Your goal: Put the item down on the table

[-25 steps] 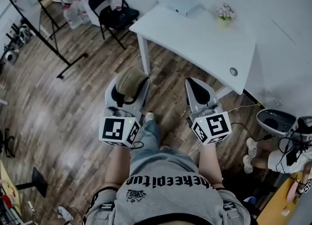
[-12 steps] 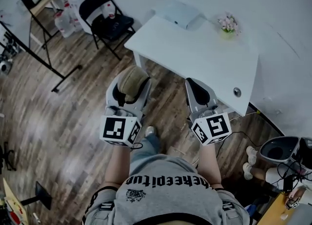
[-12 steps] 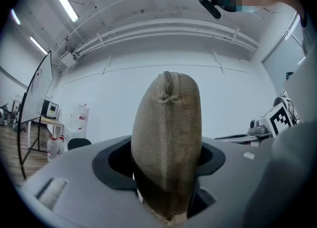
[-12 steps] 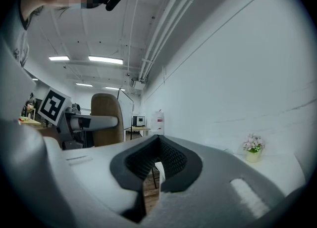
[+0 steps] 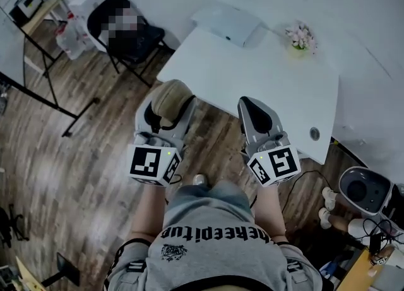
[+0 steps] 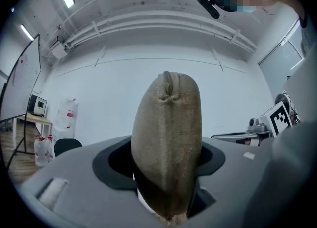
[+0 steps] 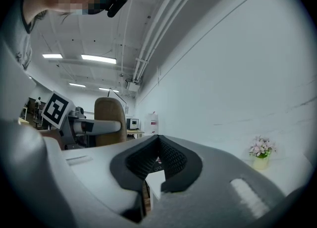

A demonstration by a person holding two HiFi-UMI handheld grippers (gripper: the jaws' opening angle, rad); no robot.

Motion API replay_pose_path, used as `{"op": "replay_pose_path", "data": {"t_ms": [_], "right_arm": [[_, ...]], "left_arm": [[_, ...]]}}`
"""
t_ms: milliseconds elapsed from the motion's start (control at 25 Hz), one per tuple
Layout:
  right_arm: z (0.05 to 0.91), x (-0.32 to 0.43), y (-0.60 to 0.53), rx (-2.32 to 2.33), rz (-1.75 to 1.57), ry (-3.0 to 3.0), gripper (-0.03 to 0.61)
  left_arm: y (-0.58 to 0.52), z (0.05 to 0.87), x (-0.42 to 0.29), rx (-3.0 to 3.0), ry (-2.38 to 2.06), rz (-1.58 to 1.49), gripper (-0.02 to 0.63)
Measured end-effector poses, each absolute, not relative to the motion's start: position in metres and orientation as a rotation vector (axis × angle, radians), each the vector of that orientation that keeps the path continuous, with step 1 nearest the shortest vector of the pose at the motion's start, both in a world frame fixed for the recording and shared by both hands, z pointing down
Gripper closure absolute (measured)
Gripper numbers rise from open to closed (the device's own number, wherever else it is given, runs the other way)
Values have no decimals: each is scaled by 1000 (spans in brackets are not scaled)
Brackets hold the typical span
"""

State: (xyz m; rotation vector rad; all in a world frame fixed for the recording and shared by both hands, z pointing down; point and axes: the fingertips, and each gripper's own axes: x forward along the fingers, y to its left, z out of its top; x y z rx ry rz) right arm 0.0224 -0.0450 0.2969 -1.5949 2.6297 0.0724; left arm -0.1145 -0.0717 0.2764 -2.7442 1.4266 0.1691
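Note:
A tan, coarse-woven oval pouch (image 5: 172, 98) stands upright between the jaws of my left gripper (image 5: 168, 108), which is shut on it. In the left gripper view the pouch (image 6: 167, 143) fills the middle, pressed by the dark pads of the left gripper (image 6: 166, 192). My right gripper (image 5: 251, 105) is shut with nothing in it, and in its own view the right gripper (image 7: 157, 148) shows closed black pads. The white table (image 5: 271, 88) lies just ahead. Both gripper tips overlap its near edge in the head view.
On the table's far side sit a white box (image 5: 227, 21) and a small pot of flowers (image 5: 302, 36). A black folding chair (image 5: 126, 31) stands to the left on the wood floor. A round grey device (image 5: 363, 189) and cables lie at the right.
Both grippers have moved forward towards the table, and their tips now reach its near edge. The left gripper still holds the pouch. The right stays shut.

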Motion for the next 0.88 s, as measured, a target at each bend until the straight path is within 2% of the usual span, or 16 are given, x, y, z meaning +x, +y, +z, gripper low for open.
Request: {"op": "replay_pose_path", "data": {"t_ms": [880], "right_arm": [[325,59,-226,-1516,-79,2716,577]], "left_arm": [[-248,330,-63,-2838,1513,-69,302]]}}
